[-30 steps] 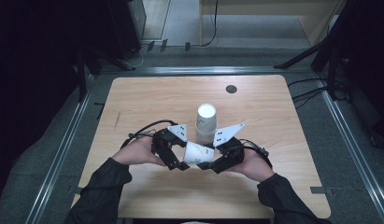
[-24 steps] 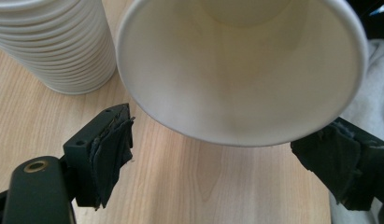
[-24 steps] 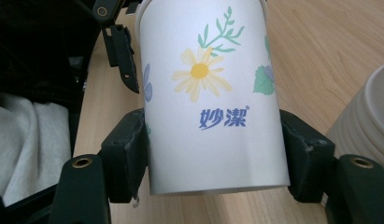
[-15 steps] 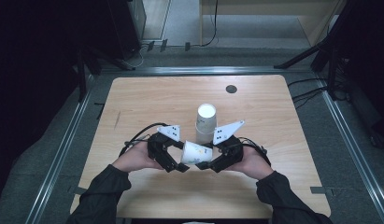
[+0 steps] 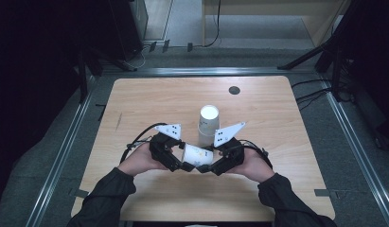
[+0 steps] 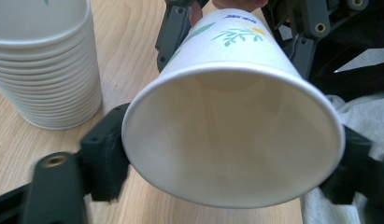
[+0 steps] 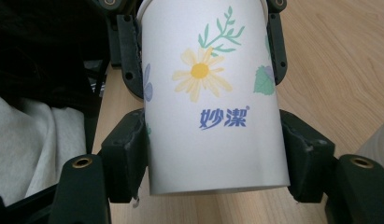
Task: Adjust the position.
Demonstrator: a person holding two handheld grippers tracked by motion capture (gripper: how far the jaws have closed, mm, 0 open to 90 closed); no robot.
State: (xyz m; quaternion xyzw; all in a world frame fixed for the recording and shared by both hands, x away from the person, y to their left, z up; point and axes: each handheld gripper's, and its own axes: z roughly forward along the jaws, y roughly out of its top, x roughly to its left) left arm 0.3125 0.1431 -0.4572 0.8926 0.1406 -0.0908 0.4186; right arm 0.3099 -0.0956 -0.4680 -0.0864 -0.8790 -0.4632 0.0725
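Paper cup [image 5: 198, 154] lies on its side just above the table [image 5: 287, 142], near the front edge at centre, held between both grippers w/ its axis running left-right. In the left gripper view the cup [image 6: 231, 135] shows its open mouth toward that camera; in the right gripper view the cup [image 7: 213, 102] shows its closed base end nearest, w/ a daisy print, green sprigs and blue lettering on the wall.

Left hand [image 5: 142, 161] comes in from the bottom left, forearm angled inward, palm wrapped over the gripper body. Left gripper [image 5: 182, 163] points toward the centre-right; its jaws have just been closing, w/ the cup's rim end between them. In the left gripper view the two black pads [image 6: 105, 158] sit against the rim on either side, about medium width, so it reads as a grip on the cup's wide end.

Right hand [image 5: 251, 163] mirrors it from the bottom right, forearm angled inward. Right gripper [image 5: 206, 165] points toward the centre-left, jaws at a medium width and pressed to the cup's wall on both sides near the base, pads [image 7: 129, 154] touching paper.

Just behind the held cup, toward the table's middle, stands a stack of cups [image 5: 207, 124], upside down, base up; it's near the left gripper in its own view [image 6: 47, 65]. Farther back right, a small dark round spot [image 5: 234, 90] on the tabletop. Dark sleeves [image 5: 107, 194] cover both forearms.
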